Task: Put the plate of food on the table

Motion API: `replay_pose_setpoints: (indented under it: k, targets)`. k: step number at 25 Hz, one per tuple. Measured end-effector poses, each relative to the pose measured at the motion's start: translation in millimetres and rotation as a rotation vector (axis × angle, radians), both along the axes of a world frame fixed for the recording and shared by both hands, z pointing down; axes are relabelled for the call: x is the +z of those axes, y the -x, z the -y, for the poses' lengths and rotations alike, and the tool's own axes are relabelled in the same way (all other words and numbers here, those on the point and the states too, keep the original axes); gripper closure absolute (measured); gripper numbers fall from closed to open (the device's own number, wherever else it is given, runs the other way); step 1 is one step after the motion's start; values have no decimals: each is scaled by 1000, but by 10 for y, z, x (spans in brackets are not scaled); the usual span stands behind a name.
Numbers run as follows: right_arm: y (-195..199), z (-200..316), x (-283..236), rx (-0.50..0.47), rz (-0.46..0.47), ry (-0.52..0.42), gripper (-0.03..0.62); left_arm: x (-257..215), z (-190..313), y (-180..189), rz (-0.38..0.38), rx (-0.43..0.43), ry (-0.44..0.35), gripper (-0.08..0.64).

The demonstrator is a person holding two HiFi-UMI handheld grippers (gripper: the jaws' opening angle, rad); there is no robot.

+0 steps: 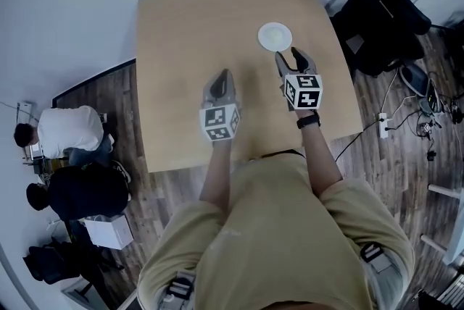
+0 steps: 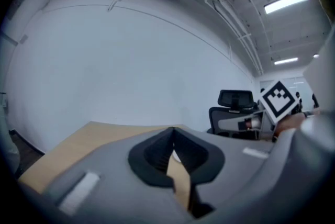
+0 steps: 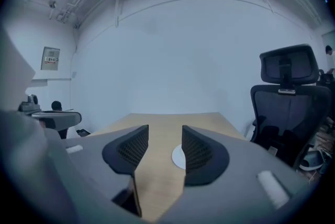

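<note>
The right claw [image 1: 290, 56] is standing open, its two jaws well apart with only bare tabletop showing between them. It is gripping nothing. In the right gripper view [image 3: 165, 136] the white plate [image 3: 178, 156] is lying flat on the table [image 3: 172, 121] beyond the jaws, half hidden behind the jaw at that view's right, and no pad is pressing on it. In the head view the plate [image 1: 275, 36] is sitting towards the far right part of the table [image 1: 188, 33], just ahead of the right claw's tips. Whether there is food on it I cannot tell.

The left claw [image 1: 223, 74] is closed. In the left gripper view [image 2: 173, 134] its tips are meeting with nothing held, and only a sliver of table is showing lower down between the jaws.

Both of the person's arms are reaching forward over the near half of the table, side by side, with the claws pointing away from the body and almost level. The marker cube [image 1: 301, 91] on the right claw is facing up, and a dark watch [image 1: 308, 120] is sitting on that wrist. A black office chair [image 3: 288, 97] is standing beyond the table's right edge.
</note>
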State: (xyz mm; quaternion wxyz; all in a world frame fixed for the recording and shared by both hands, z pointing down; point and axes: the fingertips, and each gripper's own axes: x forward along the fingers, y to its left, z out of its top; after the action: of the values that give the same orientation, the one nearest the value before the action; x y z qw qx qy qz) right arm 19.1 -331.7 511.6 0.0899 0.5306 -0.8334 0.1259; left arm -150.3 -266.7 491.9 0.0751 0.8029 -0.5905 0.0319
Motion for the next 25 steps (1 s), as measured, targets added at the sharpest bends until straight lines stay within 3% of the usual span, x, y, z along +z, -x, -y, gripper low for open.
replay_pose_setpoints:
  k: [5,11,25]
  targets:
    - [88,-392,-352,-9,13,-101,460,-274,-192,183,12,-24,-60,561]
    - [93,-657,-581,-14,-7,-172,572,-330,-348,244,10,-32,-73,561]
    - [58,-1093,-562,13,-11,-197,584,-359,-597,48,-12,13,-98,561]
